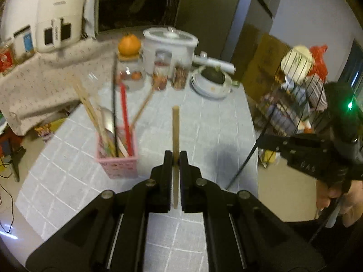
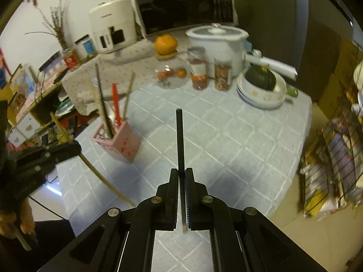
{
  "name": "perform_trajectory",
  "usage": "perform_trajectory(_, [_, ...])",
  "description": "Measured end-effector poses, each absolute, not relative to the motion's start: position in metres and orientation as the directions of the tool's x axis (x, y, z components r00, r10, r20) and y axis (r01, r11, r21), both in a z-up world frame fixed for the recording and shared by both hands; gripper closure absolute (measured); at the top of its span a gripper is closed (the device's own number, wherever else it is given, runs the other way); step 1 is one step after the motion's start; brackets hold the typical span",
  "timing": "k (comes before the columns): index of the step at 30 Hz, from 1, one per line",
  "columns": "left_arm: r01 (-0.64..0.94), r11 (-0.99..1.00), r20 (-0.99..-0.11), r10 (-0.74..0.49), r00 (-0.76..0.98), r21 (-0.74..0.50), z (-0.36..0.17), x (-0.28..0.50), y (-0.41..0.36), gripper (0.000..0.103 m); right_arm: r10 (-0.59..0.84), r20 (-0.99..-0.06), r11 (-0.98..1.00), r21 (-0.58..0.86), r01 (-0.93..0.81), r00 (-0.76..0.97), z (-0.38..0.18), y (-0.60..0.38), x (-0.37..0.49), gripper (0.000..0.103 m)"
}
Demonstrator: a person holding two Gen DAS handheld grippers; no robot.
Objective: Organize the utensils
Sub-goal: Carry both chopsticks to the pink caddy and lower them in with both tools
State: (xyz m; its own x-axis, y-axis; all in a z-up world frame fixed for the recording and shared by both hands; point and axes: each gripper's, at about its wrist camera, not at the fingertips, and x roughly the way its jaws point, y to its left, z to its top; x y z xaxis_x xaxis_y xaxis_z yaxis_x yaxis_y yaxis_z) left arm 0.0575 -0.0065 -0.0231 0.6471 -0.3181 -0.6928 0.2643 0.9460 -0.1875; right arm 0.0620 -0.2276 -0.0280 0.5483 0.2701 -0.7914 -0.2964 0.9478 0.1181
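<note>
Two grippers, each clamping one chopstick

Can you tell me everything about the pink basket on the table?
The pink basket is a small square holder, plastic-looking, with a lattice pattern near its base. It stands upright on the grey checked tablecloth, left of both grippers. Several long utensils lean out of it: pale wooden chopsticks, a dark stick, a red one. No gripper touches it.
</note>
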Motion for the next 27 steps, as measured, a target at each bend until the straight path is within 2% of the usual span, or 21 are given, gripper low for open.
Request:
perform_trajectory(7, [0.228,0.946,-0.608,-0.322,0.725,-0.229,0.008,0.045,0.027,0.097,0.307,-0.761,0.929,0.108,-0.354,0.572,-0.010,-0.195,0.063,0.098])
perform_trajectory(16, [0.083,0.968,-0.473,-0.190,0.860,-0.236,0.031,0.048,0.077,0.097,0.386,-0.732,0.889,0.133,-0.438,0.562,0.009,-0.160,0.060,0.098])
perform_trajectory(20, [0.047,0.963,-0.460,-0.169,0.872,-0.264,0.025,0.058,0.087,0.097,0.399,-0.727,0.883,0.139,-0.449,0.559,0.010,-0.151,0.059,0.098])
perform_trajectory(27, [0.020,0.971,-0.495,-0.139,0.858,-0.238,0.012,0.076,0.084,0.097,0.432,-0.696,0.873,0.164,-0.459,0.573,0.023,-0.141,0.060,0.098])
